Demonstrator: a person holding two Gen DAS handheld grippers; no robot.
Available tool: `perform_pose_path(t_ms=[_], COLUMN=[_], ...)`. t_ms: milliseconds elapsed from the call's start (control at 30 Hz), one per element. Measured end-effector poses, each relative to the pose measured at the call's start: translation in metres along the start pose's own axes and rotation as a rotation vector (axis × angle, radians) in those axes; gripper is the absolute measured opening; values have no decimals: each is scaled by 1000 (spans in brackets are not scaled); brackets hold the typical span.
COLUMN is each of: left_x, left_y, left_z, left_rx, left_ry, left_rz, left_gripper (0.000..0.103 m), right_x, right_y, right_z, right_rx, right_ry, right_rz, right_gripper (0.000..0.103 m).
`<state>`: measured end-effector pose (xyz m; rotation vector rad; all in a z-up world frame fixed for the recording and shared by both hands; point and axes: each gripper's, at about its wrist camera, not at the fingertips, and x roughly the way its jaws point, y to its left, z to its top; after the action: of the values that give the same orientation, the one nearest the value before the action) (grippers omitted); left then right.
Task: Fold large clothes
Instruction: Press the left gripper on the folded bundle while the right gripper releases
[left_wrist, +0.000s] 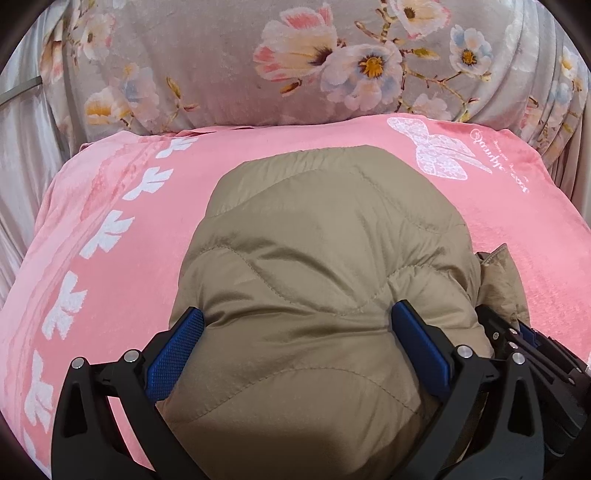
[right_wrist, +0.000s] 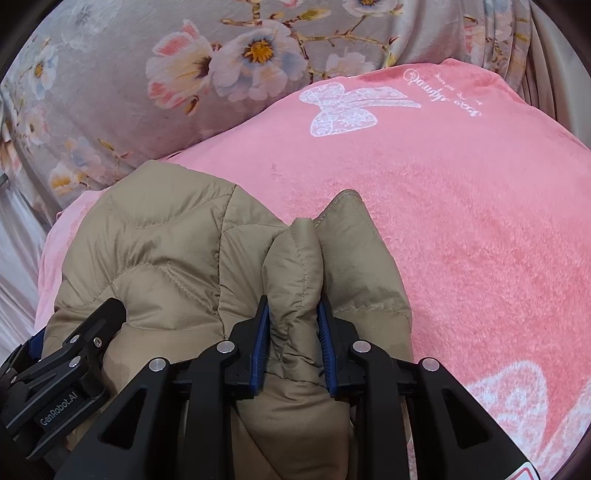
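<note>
A khaki quilted puffer jacket (left_wrist: 325, 236) lies bundled on a pink plush blanket (left_wrist: 517, 236), toward the blanket's near edge, with bare blanket showing on its left, right and far sides. The blanket carries a white bow print (left_wrist: 441, 151) near its far right corner and white leaf motifs (left_wrist: 107, 232) along its left edge. A grey floral pillow (left_wrist: 229, 62) sits beyond the far edge. The left gripper (left_wrist: 299, 328) stands with its 2 blue pads (left_wrist: 173, 354) spread fully wide, flanking the bulk of the jacket; whether they press on it cannot be told. The right gripper (right_wrist: 293, 332) has its jaws narrow, pinching a raised fold of the jacket (right_wrist: 295, 258) between them.
</note>
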<state>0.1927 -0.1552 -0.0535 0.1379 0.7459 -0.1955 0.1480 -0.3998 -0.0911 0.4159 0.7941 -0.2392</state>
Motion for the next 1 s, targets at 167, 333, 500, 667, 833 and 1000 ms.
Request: perform_pose_path(t_ms=[167,333,500,667,833,1000], left_x=[1,2,3,3,4,4], left_y=[-1,-2,-3,-3,-3,-4], left_z=[-2,-3,-4,-4,-4,-3], left_rx=[1,3,5,6,9,15], left_ry=[-7,-18,-26,-29,-33,-41], left_rz=[4,11,17,21,25,40], left_gripper=[98,98,98,98,98,98], right_x=[0,0,0,1,1,2], right_y=[1,1,1,0,1,1], right_z=[0,0,-1,0,-1,0], right_rx=[-3,-3,-2,-3,-4,-7], right_ry=[-2,-3,-3,-3,-3,-3], right_rz=[-5,-6,-5,-5,-5,-8], right_gripper=[22,22,22,22,22,22])
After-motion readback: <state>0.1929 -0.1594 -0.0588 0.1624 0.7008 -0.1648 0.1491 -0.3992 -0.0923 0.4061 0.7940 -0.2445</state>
